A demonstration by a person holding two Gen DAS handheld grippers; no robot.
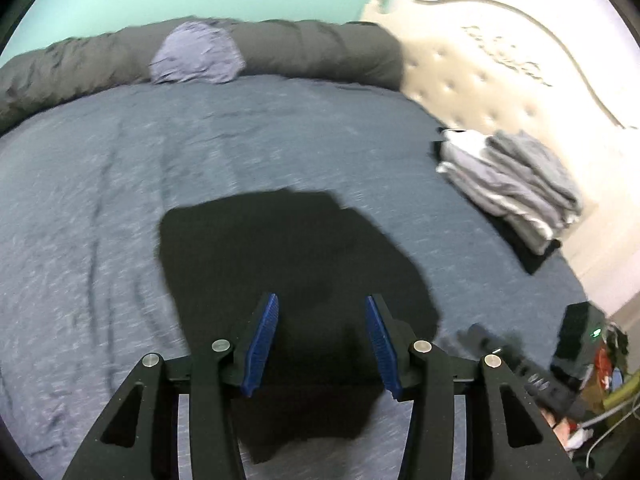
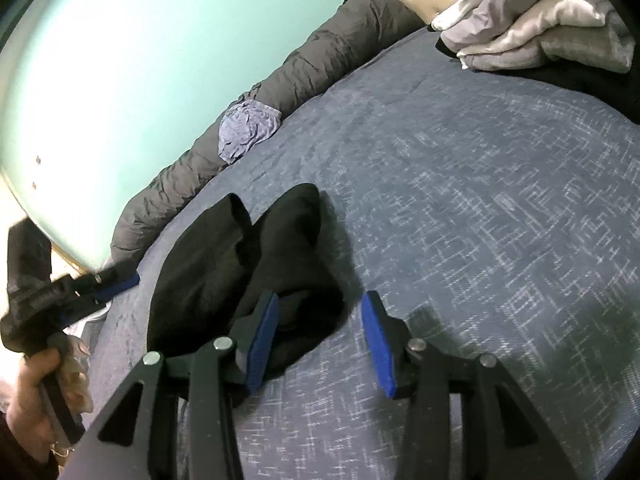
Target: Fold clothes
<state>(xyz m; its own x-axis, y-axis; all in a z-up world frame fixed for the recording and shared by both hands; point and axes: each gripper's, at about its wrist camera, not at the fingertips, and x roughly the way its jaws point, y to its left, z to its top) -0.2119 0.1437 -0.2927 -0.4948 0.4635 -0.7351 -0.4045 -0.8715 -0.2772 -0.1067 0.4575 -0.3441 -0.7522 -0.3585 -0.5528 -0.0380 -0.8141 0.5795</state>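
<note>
Black garment (image 1: 288,264) flat on bedspread (image 1: 100,184)

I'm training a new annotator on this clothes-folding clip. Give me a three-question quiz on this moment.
1. True or false: the left gripper is clamped on the black garment.
2. Where does the stack of folded clothes lie? A) on the floor B) on the bed by the tufted headboard C) on the rolled dark duvet
3. What small crumpled item rests against that duvet?

Key:
1. False; its jaws stand open above it.
2. B
3. A lavender-blue cloth.
</note>
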